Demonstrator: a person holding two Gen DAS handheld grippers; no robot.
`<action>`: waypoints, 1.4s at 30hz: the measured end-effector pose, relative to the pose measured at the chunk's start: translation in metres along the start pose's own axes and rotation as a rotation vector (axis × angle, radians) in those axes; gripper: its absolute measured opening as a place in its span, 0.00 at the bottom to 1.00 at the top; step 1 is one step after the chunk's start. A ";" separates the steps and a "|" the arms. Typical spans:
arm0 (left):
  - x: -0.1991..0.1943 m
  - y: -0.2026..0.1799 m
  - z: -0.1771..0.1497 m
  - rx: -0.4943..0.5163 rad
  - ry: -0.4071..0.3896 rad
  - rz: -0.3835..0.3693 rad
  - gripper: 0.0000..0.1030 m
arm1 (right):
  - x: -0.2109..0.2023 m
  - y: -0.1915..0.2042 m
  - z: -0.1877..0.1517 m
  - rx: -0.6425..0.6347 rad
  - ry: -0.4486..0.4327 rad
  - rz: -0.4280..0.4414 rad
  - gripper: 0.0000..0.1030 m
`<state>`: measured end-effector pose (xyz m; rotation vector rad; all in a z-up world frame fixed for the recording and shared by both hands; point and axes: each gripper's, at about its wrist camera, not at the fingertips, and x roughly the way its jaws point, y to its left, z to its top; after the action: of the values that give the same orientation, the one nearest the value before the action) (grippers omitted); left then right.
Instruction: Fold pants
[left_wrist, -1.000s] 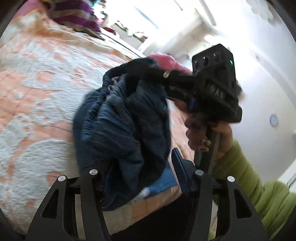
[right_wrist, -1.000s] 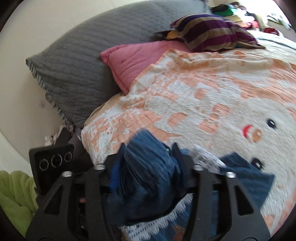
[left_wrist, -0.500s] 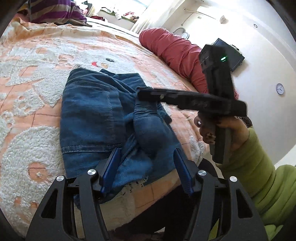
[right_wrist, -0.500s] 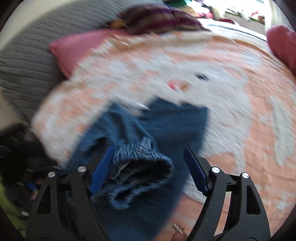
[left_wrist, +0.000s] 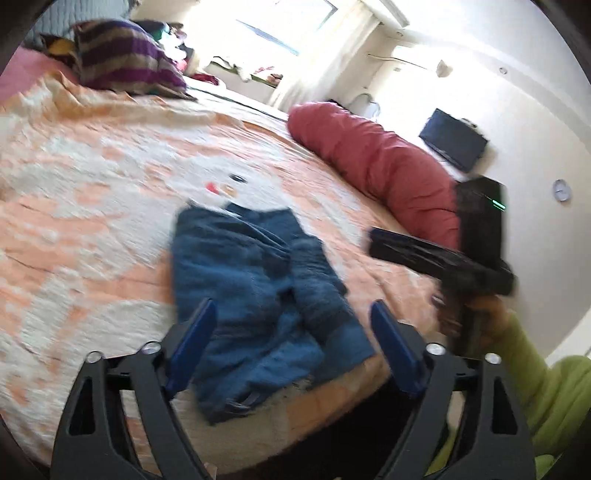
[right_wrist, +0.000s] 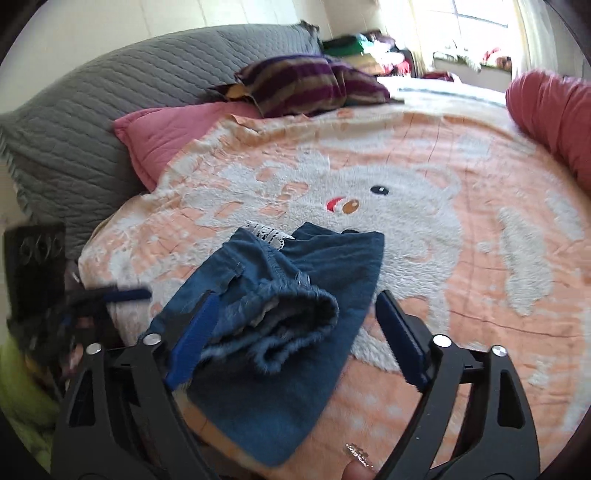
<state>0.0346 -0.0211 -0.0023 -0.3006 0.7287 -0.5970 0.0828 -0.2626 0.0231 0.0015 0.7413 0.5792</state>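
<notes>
Bright daylight pours through the window at the far end of the bedroom, and we're looking down on a bed spread with an orange and white blanket that shows a big white bear face. The pants, blue denim, lie in a rough fold near the close edge of the bed, just below the bear's nose. From our right side the gathered waistband is bunched on top of the stack, and a bit of white lace trim peeks out at the far end.

Our left gripper hangs low over the near end of the pants, its jaws opening wide; the blue pads stand clear of the denim on both sides, though the cloth lies between them in the view. Our right gripper is spreading too, its jaws opening with the waistband roll sitting between them; the left pad is right at the fabric's edge, the right pad well off it. We can't see any pinch on the cloth from either one.

Off to the right a long red bolster runs along the bed's edge. At the head sit a grey quilted pillow, a pink cushion and a purple striped pillow. A green sleeve shows behind the right gripper.
</notes>
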 end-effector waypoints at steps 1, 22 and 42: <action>-0.002 0.000 0.003 0.003 0.004 0.031 0.89 | -0.006 0.002 -0.002 -0.014 -0.010 -0.003 0.82; 0.109 0.039 0.062 0.077 0.316 0.144 0.45 | -0.009 0.138 -0.067 -0.538 0.063 0.110 0.47; 0.110 0.048 0.056 0.064 0.312 0.136 0.45 | 0.024 0.159 -0.066 -0.751 0.170 0.145 0.00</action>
<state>0.1582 -0.0461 -0.0429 -0.0978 1.0192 -0.5420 -0.0245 -0.1293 -0.0099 -0.7002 0.6531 0.9783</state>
